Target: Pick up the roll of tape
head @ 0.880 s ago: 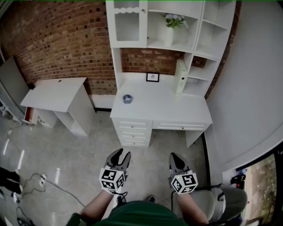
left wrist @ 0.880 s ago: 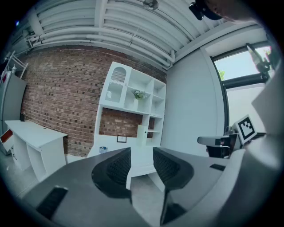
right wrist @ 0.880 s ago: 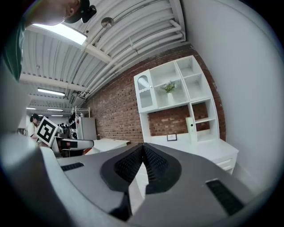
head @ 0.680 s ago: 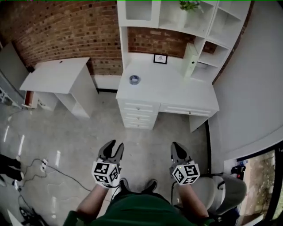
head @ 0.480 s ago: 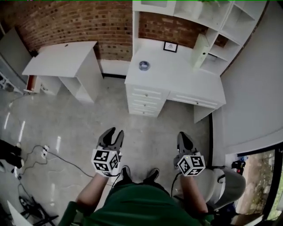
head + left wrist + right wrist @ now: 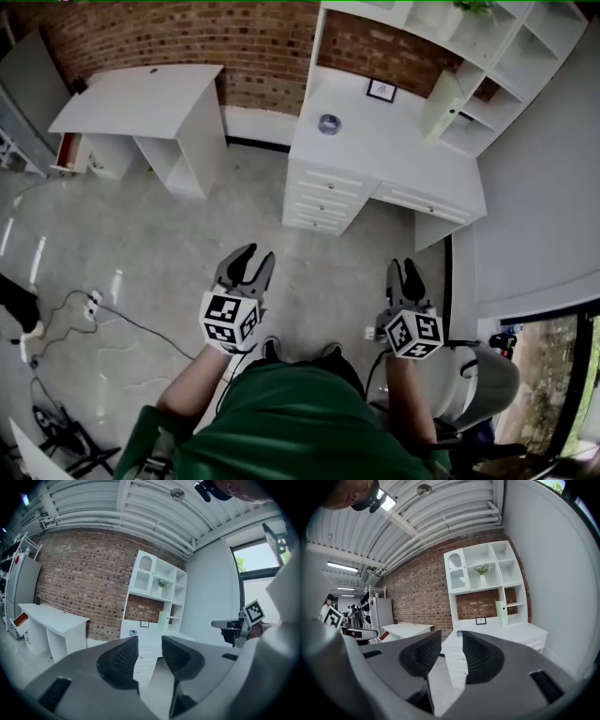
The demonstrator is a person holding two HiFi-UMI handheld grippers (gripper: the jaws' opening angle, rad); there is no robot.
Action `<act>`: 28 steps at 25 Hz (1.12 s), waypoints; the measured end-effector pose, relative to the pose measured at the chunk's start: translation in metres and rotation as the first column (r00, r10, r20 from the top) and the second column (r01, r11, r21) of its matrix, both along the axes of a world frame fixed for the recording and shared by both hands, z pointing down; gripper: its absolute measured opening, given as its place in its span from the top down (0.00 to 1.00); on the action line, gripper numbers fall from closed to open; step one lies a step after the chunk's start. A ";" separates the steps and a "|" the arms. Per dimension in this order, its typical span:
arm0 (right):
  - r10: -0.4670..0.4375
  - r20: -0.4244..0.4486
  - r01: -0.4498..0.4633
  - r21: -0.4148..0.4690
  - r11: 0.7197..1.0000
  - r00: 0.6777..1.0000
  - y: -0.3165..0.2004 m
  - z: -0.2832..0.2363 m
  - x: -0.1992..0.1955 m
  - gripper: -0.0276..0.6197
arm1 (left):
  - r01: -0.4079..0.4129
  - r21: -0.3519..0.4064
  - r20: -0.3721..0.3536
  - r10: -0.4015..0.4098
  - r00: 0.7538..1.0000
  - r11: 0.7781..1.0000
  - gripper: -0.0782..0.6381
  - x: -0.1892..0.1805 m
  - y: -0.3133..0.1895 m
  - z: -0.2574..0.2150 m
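As left hand-held gripper gapes, tape lies far ahead.

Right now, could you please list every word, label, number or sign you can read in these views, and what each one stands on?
None can be read.
On the desk, the small frame: print too small to read.
On the left gripper and right gripper: square marker patterns only, no letters.

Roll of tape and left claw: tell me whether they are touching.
Apart. The head view shows the roll of tape on the white desk, with floor between it and the left claw.
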State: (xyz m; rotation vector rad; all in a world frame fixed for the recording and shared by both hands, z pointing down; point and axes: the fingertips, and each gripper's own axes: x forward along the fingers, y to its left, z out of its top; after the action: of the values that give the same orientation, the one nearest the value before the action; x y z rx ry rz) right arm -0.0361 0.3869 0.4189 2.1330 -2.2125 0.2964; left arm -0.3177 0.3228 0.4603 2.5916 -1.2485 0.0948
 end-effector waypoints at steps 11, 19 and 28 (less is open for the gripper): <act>-0.012 -0.040 0.011 -0.037 0.999 0.999 -0.030 0.014 -0.001 0.71 | 0.015 -0.039 -0.030 -0.016 0.999 0.999 0.66 -0.001 -0.042 0.022; -0.075 0.012 0.075 0.011 0.997 0.997 -0.112 0.009 0.025 0.70 | 0.100 -0.020 0.046 -0.099 0.994 0.995 0.66 0.013 -0.106 0.010; -0.136 0.049 0.134 0.052 0.990 0.989 -0.193 0.000 0.094 0.70 | 0.135 0.009 0.087 -0.135 0.987 0.991 0.66 0.086 -0.166 -0.012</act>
State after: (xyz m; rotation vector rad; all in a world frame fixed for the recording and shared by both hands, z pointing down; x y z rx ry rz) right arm 0.0578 0.1938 0.4188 2.0080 -2.4036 0.2979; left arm -0.2312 0.1564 0.4482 2.5214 -1.4520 0.1826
